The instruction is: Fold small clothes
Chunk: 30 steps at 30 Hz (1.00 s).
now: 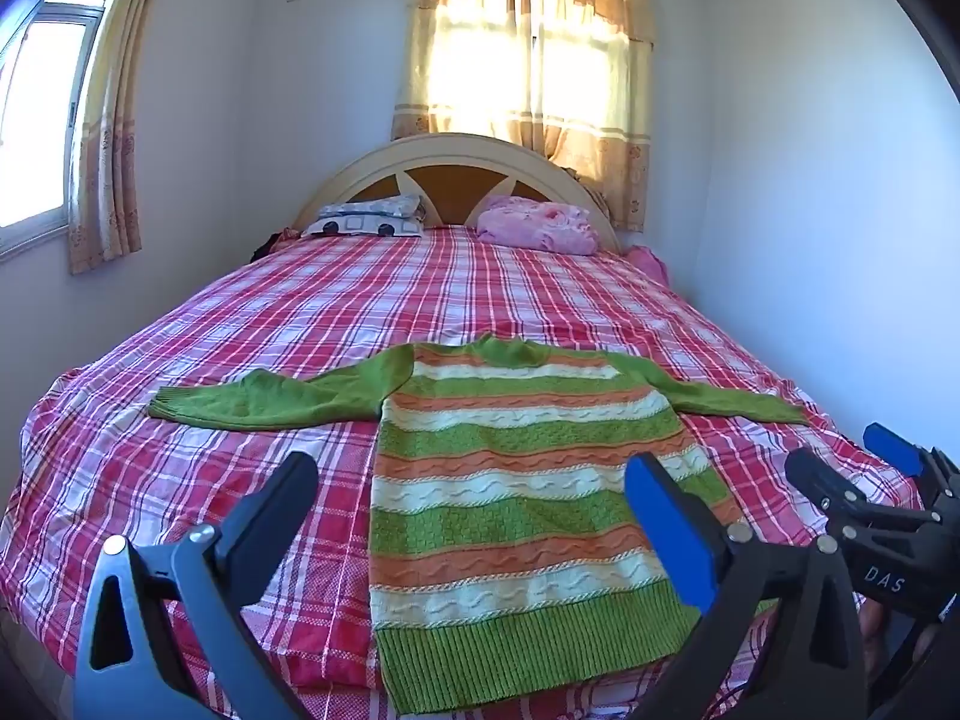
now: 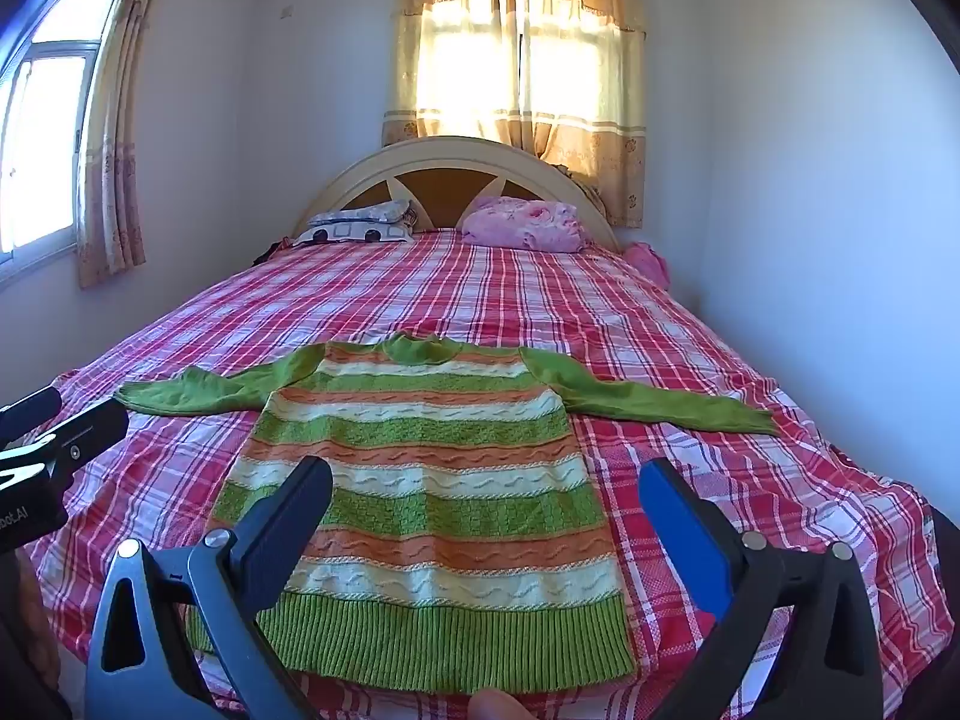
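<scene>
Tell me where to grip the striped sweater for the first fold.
Probably grip the striped sweater by its green sleeve cuffs, coming from the outer sides. Both sleeves lie flat and spread wide on the bed, so they fold inward first.

Your left gripper's finger (image 1: 666,534) covers the sweater's (image 1: 510,480) right hem corner. In the right view, the other gripper's finger (image 2: 282,534) hides the sweater's left hem corner. Left window (image 2: 36,144) cut off by frame edge. Dark item beside the spotted pillow (image 1: 366,219): too small to identify.

Ribbed knit sweater (image 1: 528,480), woven plaid bedsheet (image 1: 300,330)
</scene>
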Tool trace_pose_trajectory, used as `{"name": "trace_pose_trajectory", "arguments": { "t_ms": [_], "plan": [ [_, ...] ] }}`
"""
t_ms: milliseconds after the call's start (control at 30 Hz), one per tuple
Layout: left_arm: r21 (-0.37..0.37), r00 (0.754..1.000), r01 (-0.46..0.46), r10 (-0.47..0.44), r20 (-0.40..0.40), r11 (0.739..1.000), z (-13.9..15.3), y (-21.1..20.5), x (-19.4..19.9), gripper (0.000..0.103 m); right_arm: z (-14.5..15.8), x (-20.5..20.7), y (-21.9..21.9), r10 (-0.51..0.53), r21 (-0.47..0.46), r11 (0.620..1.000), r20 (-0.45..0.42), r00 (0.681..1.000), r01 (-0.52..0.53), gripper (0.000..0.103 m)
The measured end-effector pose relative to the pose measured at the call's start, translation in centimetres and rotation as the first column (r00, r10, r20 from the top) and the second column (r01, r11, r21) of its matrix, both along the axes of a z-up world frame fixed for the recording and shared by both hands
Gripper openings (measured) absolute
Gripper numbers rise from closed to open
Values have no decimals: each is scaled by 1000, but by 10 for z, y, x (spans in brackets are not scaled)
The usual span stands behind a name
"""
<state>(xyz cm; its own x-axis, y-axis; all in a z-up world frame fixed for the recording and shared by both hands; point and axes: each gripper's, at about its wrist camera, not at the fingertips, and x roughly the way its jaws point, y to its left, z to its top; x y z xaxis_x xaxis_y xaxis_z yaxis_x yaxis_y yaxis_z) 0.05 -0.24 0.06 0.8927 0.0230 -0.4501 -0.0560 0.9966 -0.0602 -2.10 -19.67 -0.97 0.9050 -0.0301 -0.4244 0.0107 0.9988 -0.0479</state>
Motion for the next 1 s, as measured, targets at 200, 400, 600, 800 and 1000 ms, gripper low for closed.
{"name": "trace_pose_trajectory", "arguments": {
  "t_ms": [200, 400, 600, 800, 1000],
  "plan": [
    [-13, 1000, 4, -4, 2, 1000, 0, 0, 0, 103, -1, 1, 1, -1, -5, 1000, -4, 1000, 1, 102],
    [-12, 1000, 10, -9, 10, 1000, -1, -9, 0, 103, 0, 1, 2, -3, -11, 1000, -2, 1000, 3, 102],
    [-15, 1000, 0, 0, 18, 1000, -6, 2, 4, 103, -4, 4, 2, 2, -4, 1000, -9, 1000, -2, 102],
    [-9, 1000, 0, 0, 15, 1000, -7, 4, 7, 103, -10, 8, 0, 8, 1, 1000, -17, 1000, -8, 102],
    [-9, 1000, -9, 9, 8, 1000, -10, 9, 11, 103, -13, 11, -3, 0, 14, 1000, -28, 1000, 1, 102]
  ]
}}
